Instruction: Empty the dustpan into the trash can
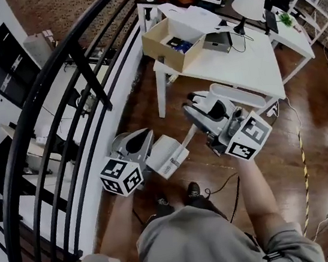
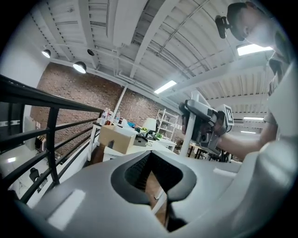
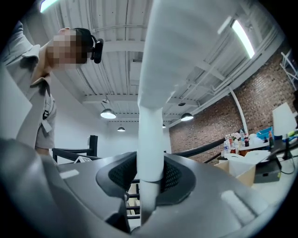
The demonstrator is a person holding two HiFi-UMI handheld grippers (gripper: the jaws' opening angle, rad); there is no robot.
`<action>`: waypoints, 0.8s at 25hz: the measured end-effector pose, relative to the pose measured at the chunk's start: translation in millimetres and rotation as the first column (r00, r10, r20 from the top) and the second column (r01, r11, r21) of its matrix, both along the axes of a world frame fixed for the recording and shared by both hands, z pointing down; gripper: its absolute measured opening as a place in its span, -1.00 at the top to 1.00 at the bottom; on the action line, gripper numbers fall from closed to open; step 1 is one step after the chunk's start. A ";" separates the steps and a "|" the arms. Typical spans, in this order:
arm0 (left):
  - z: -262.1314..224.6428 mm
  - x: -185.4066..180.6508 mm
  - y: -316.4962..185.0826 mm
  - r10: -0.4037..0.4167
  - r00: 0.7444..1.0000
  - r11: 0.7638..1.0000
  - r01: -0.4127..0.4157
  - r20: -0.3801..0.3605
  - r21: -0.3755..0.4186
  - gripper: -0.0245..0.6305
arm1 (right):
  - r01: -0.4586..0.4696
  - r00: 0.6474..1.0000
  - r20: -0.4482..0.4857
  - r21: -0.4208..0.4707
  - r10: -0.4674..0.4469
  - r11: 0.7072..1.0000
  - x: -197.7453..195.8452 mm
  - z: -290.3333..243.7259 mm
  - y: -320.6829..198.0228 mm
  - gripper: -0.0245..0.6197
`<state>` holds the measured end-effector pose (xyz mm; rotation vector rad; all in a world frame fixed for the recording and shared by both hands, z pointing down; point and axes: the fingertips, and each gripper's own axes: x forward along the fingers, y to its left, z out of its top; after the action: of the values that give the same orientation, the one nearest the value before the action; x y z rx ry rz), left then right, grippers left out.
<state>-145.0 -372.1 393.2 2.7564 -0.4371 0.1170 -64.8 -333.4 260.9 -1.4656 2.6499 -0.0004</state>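
Observation:
A white long-handled dustpan hangs over the wooden floor, its pan (image 1: 167, 156) low between my two grippers. My right gripper (image 1: 194, 111) is shut on the thin handle (image 1: 190, 134) near its top. The right gripper view shows the pole (image 3: 151, 139) upright between the right gripper's (image 3: 151, 175) pads. The left gripper view shows the right gripper (image 2: 205, 125) and the pole (image 2: 186, 144) to its right. My left gripper (image 1: 140, 136) sits just left of the pan, shut and holding nothing (image 2: 150, 155). A white open-topped bin (image 1: 241, 95), seemingly the trash can, stands behind the right gripper beside the table.
A black stair railing (image 1: 58, 112) runs along the left. A white table (image 1: 245, 61) ahead carries a cardboard box (image 1: 170, 45) and a lamp (image 1: 249, 3). Cables (image 1: 220, 186) and a striped tape line (image 1: 302, 156) lie on the floor near the person's shoes (image 1: 193, 191).

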 end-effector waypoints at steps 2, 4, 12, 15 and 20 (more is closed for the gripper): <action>1.1 18.1 17.0 0.029 0.999 1.000 -0.029 0.015 0.000 0.91 | -0.038 0.999 0.005 -0.006 0.038 0.999 22.3 6.3 14.1 0.61; 1.9 36.6 34.0 0.045 0.999 0.999 -0.044 0.030 -0.003 0.91 | -0.064 0.998 0.013 -0.007 0.064 0.998 45.9 10.9 29.7 0.61; 34.8 115.1 88.9 0.119 0.987 0.992 -0.115 0.109 -0.044 0.91 | -0.184 0.981 0.059 -0.009 0.184 0.983 165.5 54.6 76.5 0.61; 56.3 141.8 103.7 0.147 0.979 0.988 -0.139 0.139 -0.070 0.91 | -0.243 0.965 0.088 -0.037 0.245 0.969 207.2 87.6 86.6 0.60; 104.7 195.5 128.3 0.219 0.963 0.972 -0.201 0.159 -0.123 0.91 | -0.304 0.943 0.118 -0.083 0.312 0.949 269.1 152.7 91.8 0.60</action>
<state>50.4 -243.8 497.9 2.6904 -0.1732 0.4202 204.3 -241.6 413.6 -1.8192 2.3129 -0.1498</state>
